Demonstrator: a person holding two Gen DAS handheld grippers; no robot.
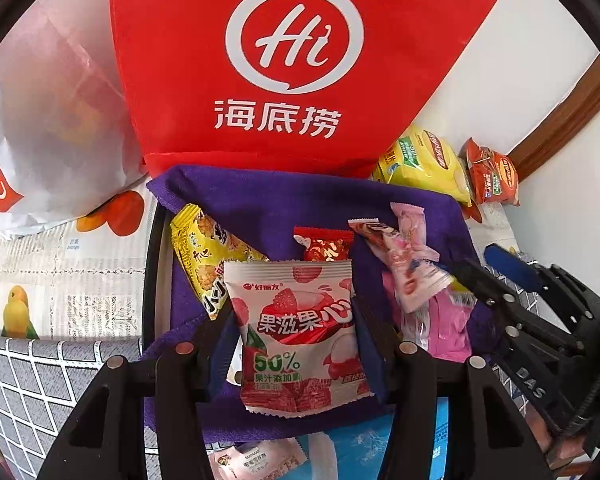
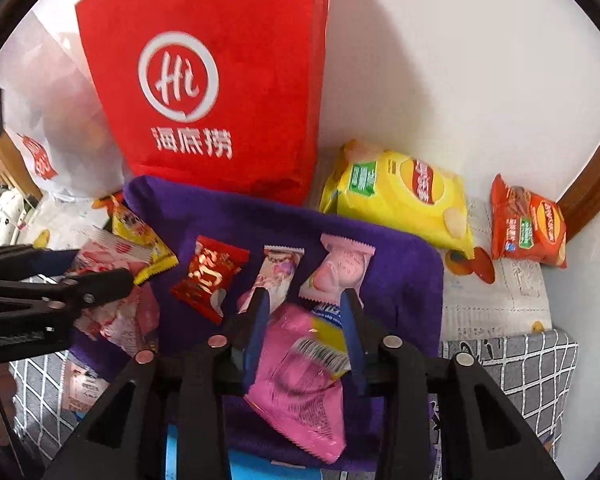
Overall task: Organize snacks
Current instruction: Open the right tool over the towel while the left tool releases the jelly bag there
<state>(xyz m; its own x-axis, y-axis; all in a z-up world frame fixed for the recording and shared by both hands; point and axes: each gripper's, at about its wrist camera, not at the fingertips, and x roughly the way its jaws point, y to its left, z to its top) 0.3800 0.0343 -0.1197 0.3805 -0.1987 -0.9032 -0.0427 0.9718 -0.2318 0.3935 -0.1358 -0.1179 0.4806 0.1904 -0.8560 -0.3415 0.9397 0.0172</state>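
In the left wrist view my left gripper [image 1: 294, 312] is shut on a white and pink fruit gummy packet [image 1: 296, 332], held upright over a purple towel [image 1: 300, 200]. My right gripper [image 2: 305, 304] stands open, and a bright pink packet [image 2: 300, 380] hangs loose and blurred between its blue pads. On the purple towel [image 2: 400, 280] ahead lie a red candy [image 2: 208, 276], a pale striped candy [image 2: 278, 276] and a pink candy [image 2: 340, 272]. A yellow cracker packet [image 1: 204, 256] lies at the towel's left edge. The right gripper [image 1: 484, 268] also shows at the right of the left wrist view.
A tall red paper bag [image 2: 220, 80] stands behind the towel against the white wall. A yellow chips bag [image 2: 400, 196] and an orange-red chips bag [image 2: 528, 224] lie at the back right. A white plastic bag [image 1: 48, 100] sits at the left on a printed cloth.
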